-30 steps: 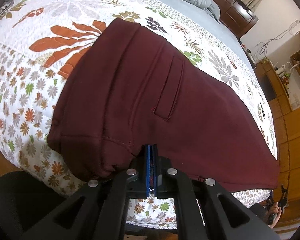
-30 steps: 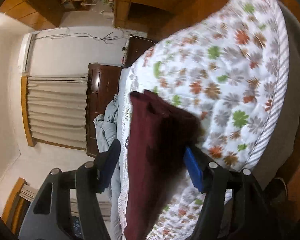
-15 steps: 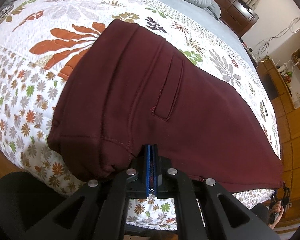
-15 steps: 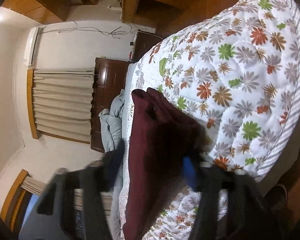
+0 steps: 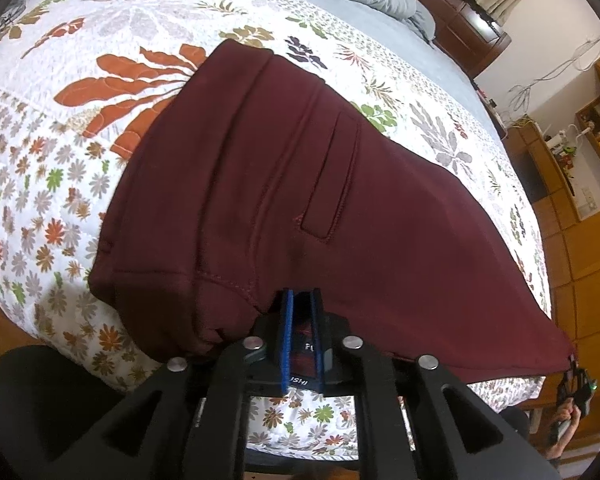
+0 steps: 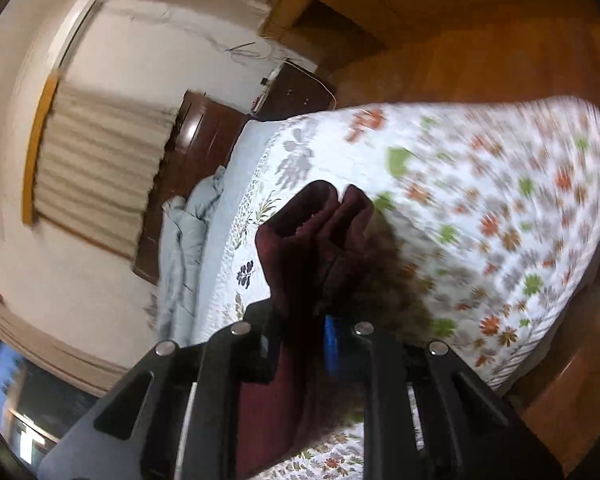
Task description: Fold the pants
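Floral quilt (image 5: 52, 184) on bed, maroon pants (image 5: 300, 184) spread across. Left gripper (image 5: 300, 300) jaws opening, fabric between. Right gripper (image 6: 300, 332) jaws closing on bunched pants.

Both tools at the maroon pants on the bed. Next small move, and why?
Probably carry the right tool, its jaws closing on a bunched end of the pants, over toward the waist end to make the fold. The left tool sits at the near edge of the pants, its jaws opening with fabric between them; the rest lies flat on the floral quilt.
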Demonstrator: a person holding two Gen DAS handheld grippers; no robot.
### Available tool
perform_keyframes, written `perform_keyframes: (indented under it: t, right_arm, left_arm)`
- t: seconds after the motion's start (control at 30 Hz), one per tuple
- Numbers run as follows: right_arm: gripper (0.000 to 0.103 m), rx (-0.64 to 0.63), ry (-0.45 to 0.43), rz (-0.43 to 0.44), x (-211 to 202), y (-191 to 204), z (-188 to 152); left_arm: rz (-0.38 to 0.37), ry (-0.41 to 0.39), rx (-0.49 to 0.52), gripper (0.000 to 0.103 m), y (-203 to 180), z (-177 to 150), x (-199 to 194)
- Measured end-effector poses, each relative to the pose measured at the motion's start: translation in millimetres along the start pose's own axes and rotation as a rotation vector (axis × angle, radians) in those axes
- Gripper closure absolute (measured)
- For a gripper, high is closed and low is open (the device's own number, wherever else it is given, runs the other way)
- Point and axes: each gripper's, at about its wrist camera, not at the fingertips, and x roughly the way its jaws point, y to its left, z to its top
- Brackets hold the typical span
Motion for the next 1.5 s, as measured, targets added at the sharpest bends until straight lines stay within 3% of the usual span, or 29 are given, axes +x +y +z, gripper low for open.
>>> perform_keyframes:
  t: [0.3, 0.43, 0.83, 1.17, 1.5]
  right_arm:
    - [0.087, -0.35, -0.022, -0.127, -5.9, 123.3, -8.4]
    - [0.087, -0.461, -0.039, -0.172, -17.7, 147.8, -27.6]
    - [0.087, -0.811, -0.078, -0.31, -3.3, 235.0, -87.6]
    - [0.087, -1.087, -0.054, -0.4, 34.4, 267.2, -149.0]
    - [0.087, -1.276, 0.013, -0.4, 69.6, 288.9, -212.9]
  left_arm:
    - [-0.078, 0.002, 0.008, 0.078, 1.2, -0.2, -1.6]
    - [-0.113, 0.004, 0.005, 0.074, 2.3, 0.5, -1.3]
    - [-0.179, 0.009, 0.006, 0.065, 5.1, -0.1, -5.1]
    - [-0.193, 0.003, 0.044, 0.054, -3.3, -0.8, -5.1]
    - [-0.211, -0.002, 0.08, 0.044, -12.1, -0.2, -3.4]
